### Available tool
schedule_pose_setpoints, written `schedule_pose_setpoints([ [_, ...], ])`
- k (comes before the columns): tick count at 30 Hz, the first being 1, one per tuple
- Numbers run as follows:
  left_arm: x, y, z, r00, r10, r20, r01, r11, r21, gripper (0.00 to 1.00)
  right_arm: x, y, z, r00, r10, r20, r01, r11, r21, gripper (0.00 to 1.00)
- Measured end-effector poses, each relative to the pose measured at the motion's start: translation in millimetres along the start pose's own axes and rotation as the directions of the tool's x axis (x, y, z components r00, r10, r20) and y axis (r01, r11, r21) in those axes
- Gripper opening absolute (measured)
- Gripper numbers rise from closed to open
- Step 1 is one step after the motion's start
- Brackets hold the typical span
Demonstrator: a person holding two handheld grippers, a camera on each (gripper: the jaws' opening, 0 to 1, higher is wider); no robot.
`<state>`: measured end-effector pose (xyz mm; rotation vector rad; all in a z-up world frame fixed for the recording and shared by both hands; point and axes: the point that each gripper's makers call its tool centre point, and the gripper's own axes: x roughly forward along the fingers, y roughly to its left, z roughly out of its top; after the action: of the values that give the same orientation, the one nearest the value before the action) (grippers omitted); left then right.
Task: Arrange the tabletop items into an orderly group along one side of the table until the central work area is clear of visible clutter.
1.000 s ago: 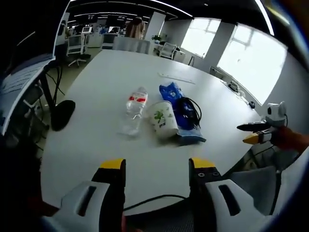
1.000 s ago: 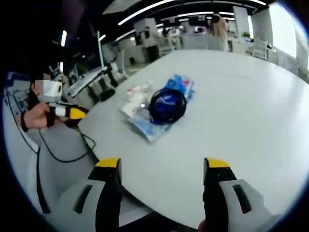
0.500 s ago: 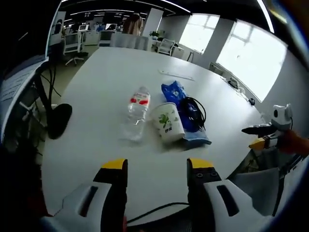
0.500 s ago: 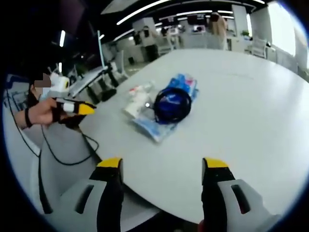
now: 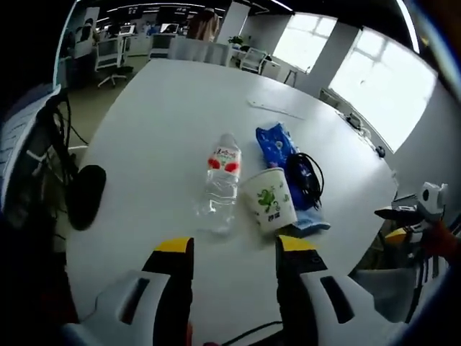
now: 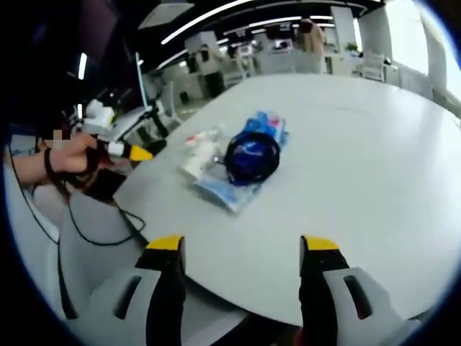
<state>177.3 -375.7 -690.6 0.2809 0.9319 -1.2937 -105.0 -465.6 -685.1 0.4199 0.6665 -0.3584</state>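
Observation:
On the white table (image 5: 166,122) a clear plastic bottle (image 5: 221,182) with a red label lies on its side. Beside it, tipped over, lies a white paper cup (image 5: 269,200) with a green print. Next to the cup, a blue packet (image 5: 276,144) carries a coil of black cable (image 5: 306,178). My left gripper (image 5: 234,249) hovers open above the near table edge, short of the bottle and cup. In the right gripper view the cable coil (image 6: 251,157) rests on the blue packet (image 6: 227,187), with the bottle (image 6: 200,151) behind. My right gripper (image 6: 242,245) is open over the table edge. The other gripper (image 6: 128,150) enters at left, held by a hand.
A black round object (image 5: 85,194) sits off the table's left edge beside office furniture. A thin white strip (image 5: 277,110) lies farther along the table. A black cable (image 6: 108,227) hangs below the table edge. Desks and chairs stand in the background, and a person stands far back.
The left gripper view has moved closer over the table, so the bottle and cup appear lower and nearer. In the right gripper view the hand holding the other gripper has risen.

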Motion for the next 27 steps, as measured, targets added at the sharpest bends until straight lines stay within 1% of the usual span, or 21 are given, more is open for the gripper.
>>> schedule_pose_setpoints([
  [9,23,6.4,30.2,1.000,-0.001,-0.021,0.000,1.000,-0.021,0.44,-2,-2,-0.6,1.000,-0.014,0.008,0.014,1.000,0.024,0.62],
  [12,31,6.2,40.1,0.999,0.007,-0.039,-0.007,1.000,0.006,0.44,-1,-2,-0.8,1.000,-0.012,0.002,0.012,1.000,0.021,0.62],
  [17,42,4.0,52.6,0.999,0.001,-0.053,0.000,1.000,0.017,0.44,-1,-4,0.9,1.000,-0.011,-0.003,0.011,1.000,0.018,0.61],
  [20,50,4.8,52.6,0.994,0.000,-0.108,0.001,1.000,0.013,0.44,-1,-5,2.6,1.000,-0.009,0.000,0.009,1.000,0.019,0.61],
  [23,57,5.4,57.2,0.992,0.000,-0.129,0.001,1.000,0.010,0.44,-1,-6,3.3,1.000,-0.009,0.000,0.009,1.000,0.018,0.61],
  [26,63,4.4,58.1,0.986,0.001,-0.167,0.003,1.000,0.027,0.44,0,-5,1.9,1.000,-0.003,-0.007,0.003,1.000,0.018,0.61],
  [27,66,2.9,56.7,0.982,-0.006,-0.191,0.012,0.999,0.031,0.44,0,-5,1.4,1.000,-0.002,-0.009,0.002,1.000,0.017,0.61],
])
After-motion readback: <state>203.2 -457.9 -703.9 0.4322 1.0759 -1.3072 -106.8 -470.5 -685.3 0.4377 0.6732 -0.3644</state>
